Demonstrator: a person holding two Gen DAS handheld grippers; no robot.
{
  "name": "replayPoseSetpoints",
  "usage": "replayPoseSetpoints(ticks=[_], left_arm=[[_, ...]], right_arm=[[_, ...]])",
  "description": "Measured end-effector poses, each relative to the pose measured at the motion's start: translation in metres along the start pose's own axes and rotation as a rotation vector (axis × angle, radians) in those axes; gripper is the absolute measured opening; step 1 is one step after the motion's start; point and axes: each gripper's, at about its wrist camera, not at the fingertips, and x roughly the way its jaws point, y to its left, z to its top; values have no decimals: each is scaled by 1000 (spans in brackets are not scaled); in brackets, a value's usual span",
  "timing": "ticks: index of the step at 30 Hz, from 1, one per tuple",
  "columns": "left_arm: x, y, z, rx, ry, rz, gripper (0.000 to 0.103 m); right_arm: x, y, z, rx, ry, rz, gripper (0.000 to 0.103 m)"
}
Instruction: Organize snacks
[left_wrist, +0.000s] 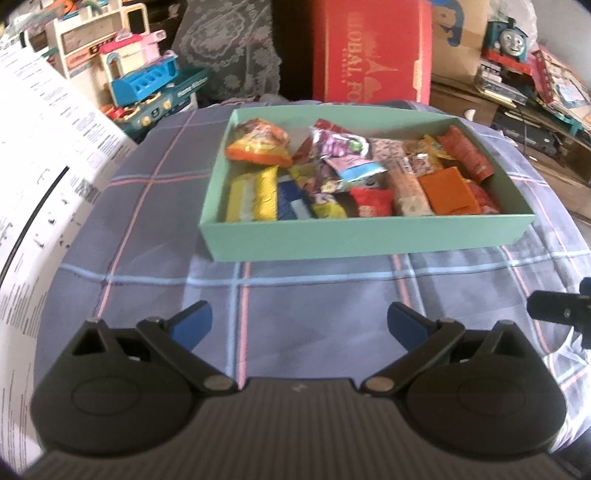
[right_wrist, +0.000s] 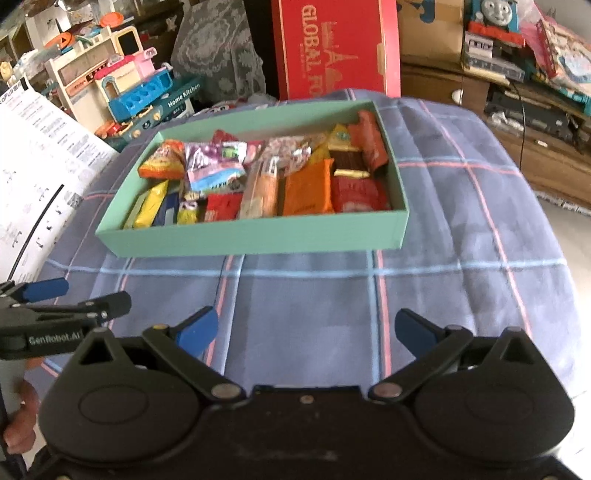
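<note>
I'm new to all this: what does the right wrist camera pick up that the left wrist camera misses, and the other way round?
Only the right wrist view shows the left gripper side-on, with its printed brand label and a bit of the person's hand below it, plus the "Home Kitchen" toy box. Only the left wrist view shows the left gripper's own open fingers from behind. Both show the green box full of snack packets on the plaid cloth, the red carton behind it, and the blue toy train.
</note>
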Motion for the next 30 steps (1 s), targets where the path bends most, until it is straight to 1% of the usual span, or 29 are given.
replayPoseSetpoints(ticks=[7, 13, 19, 30], left_arm=[[7, 15, -5, -49, 27, 20, 103], [8, 17, -4, -52, 28, 29, 103], [7, 17, -2, -54, 25, 32, 103], [8, 17, 5, -60, 27, 49, 103]], right_arm=[[2, 5, 1, -28, 4, -34, 103], [6, 3, 2, -23, 30, -50, 103], [5, 2, 7, -27, 27, -65, 103], [7, 1, 11, -27, 29, -63, 103]])
